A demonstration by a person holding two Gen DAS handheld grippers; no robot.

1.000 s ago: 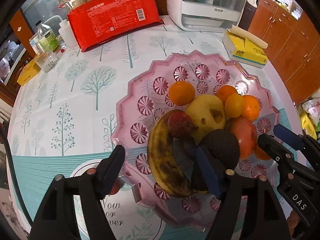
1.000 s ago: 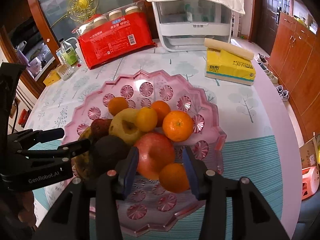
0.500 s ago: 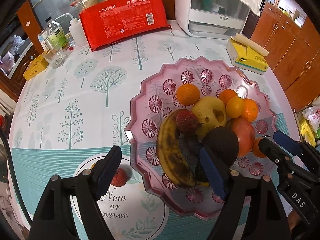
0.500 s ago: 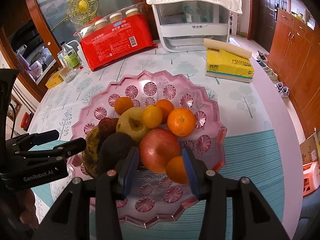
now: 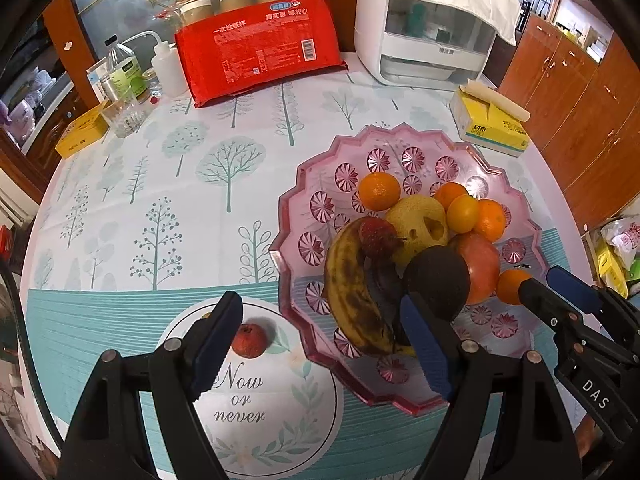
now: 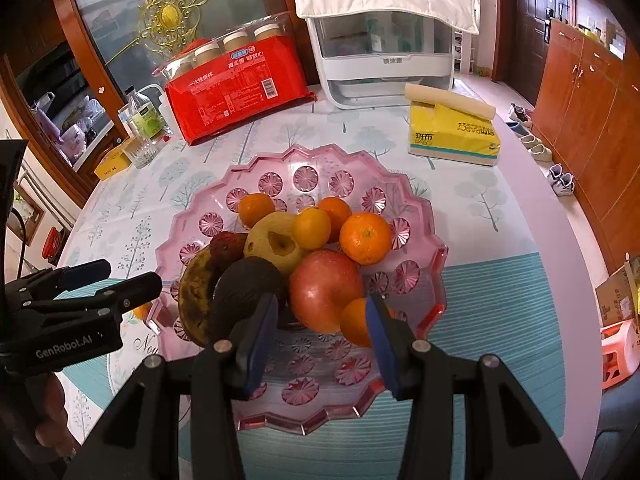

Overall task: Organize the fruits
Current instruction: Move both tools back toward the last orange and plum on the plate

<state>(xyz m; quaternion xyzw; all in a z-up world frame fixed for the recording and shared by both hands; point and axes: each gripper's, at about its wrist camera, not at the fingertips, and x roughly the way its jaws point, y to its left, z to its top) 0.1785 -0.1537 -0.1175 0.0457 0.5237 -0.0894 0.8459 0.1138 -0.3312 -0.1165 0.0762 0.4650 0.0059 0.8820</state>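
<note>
A pink scalloped tray (image 5: pixel 400 148) (image 6: pixel 304 176) holds a spotted banana (image 5: pixel 352 300), a dark avocado (image 5: pixel 438 280), a red apple (image 6: pixel 324 292), a yellow pear (image 6: pixel 276 244), a red lychee (image 5: pixel 376 234) and several oranges. Another red lychee (image 5: pixel 250 340) lies on the tablecloth left of the tray, just beyond my left finger pad. My left gripper (image 5: pixel 320 320) hangs open above the tray's near-left rim with nothing in it. Open a little, my right gripper (image 6: pixel 320 332) hovers over the tray's front, above the apple and a small orange (image 6: pixel 356 324), holding nothing.
At the table's back stand a red package of cups (image 5: pixel 264 52), a white appliance (image 5: pixel 428 32), a yellow tissue box (image 5: pixel 492 124), bottles and a glass (image 5: pixel 124 120), and a small yellow box (image 5: pixel 82 132). Wooden cabinets line the right side.
Both grippers have drawn back and up from the tray, which looks smaller now. The lychee on the tablecloth has come into full view by the left finger. The left jaws widened slightly.
</note>
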